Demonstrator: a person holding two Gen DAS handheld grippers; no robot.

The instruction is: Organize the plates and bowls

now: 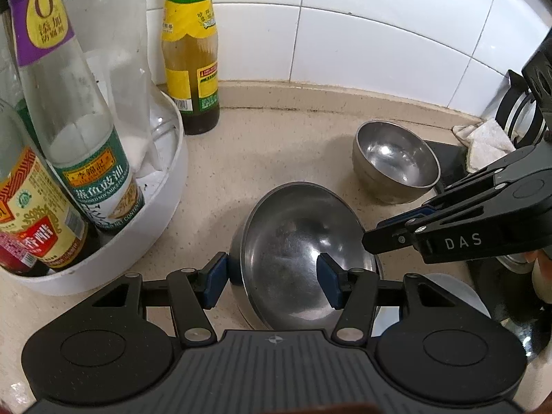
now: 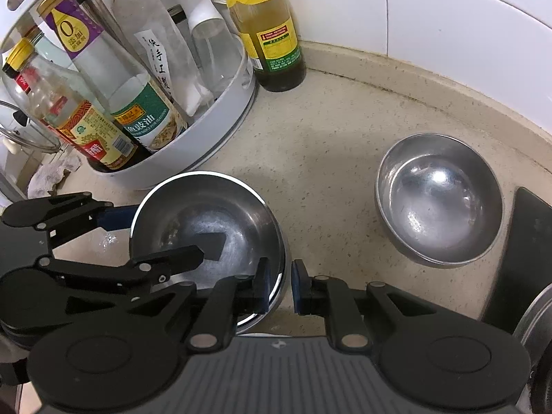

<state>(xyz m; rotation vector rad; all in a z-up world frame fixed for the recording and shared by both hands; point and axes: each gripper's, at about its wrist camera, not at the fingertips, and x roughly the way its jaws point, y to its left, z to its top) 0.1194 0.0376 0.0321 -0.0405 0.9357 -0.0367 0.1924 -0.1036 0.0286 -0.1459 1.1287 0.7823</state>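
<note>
Two steel bowls (image 1: 293, 241) sit nested on the beige counter, the upper one tilted (image 2: 207, 214). My left gripper (image 1: 272, 283) straddles their left wall: one blue pad is outside it, the other inside the hollow, and they stand well apart, so it is open. My right gripper (image 2: 281, 286) is shut on the near right rim of the nested bowls, one pad inside and one outside. In the left wrist view its tip (image 1: 374, 239) meets that rim from the right. A third steel bowl (image 1: 396, 162) (image 2: 438, 200) stands alone, upright, toward the tiled wall.
A white round caddy (image 1: 138, 234) (image 2: 214, 158) full of sauce bottles stands close on the left. A green-capped bottle (image 1: 191, 51) (image 2: 272, 34) is by the wall. A cloth (image 1: 486, 141), a black stove edge (image 2: 524, 258) and a white plate (image 1: 448, 296) lie on the right.
</note>
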